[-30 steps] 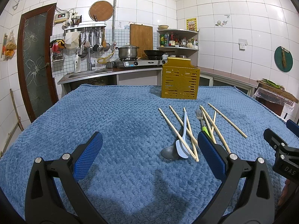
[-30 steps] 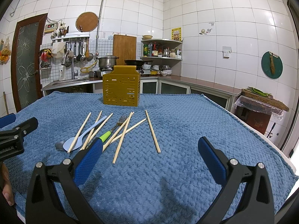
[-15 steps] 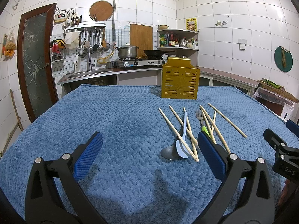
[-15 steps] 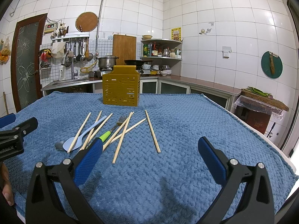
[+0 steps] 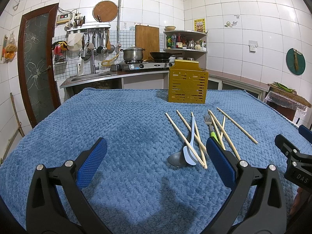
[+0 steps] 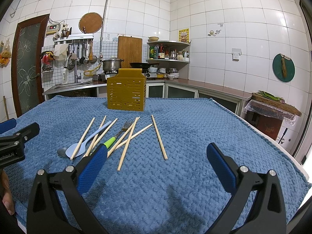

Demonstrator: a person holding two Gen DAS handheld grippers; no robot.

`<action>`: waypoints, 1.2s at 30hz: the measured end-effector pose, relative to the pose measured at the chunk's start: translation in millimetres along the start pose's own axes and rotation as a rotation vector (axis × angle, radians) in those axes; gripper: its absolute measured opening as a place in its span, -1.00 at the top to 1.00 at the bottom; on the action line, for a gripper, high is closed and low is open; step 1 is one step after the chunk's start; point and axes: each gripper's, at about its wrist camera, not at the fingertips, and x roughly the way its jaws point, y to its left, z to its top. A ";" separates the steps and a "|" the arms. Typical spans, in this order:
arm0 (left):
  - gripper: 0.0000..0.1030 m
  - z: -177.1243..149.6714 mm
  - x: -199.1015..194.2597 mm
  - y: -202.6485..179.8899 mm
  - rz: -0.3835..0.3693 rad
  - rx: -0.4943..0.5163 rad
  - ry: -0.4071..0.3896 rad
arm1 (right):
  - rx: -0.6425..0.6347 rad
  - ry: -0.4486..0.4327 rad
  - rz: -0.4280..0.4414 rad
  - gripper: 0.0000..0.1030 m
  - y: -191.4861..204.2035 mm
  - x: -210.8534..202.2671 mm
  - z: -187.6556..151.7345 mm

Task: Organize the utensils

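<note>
A yellow slotted utensil holder stands upright at the far side of the blue towel. In front of it lie several wooden chopsticks, a light blue spoon over a metal spoon, and a fork with a green handle. My left gripper is open and empty, near and left of the pile. My right gripper is open and empty, near and right of the pile.
The blue towel covers the table. Its right edge drops off beside a covered crate. A kitchen counter with sink, pot and wok runs behind the table.
</note>
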 end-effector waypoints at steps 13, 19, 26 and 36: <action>-0.90 0.1 0.1 -0.3 0.001 0.000 -0.001 | -0.001 -0.002 0.000 -0.92 -0.3 0.1 -0.4; -0.90 0.1 0.4 -0.5 0.000 0.000 0.002 | 0.002 -0.003 -0.001 -0.93 -1.8 0.4 -0.1; -0.90 3.2 5.9 -4.1 -0.010 -0.006 0.037 | 0.009 0.004 0.010 -0.92 -6.1 -1.0 3.2; -0.90 33.5 17.9 5.3 -0.027 -0.055 0.082 | -0.026 0.007 0.080 -0.93 -6.1 12.6 32.0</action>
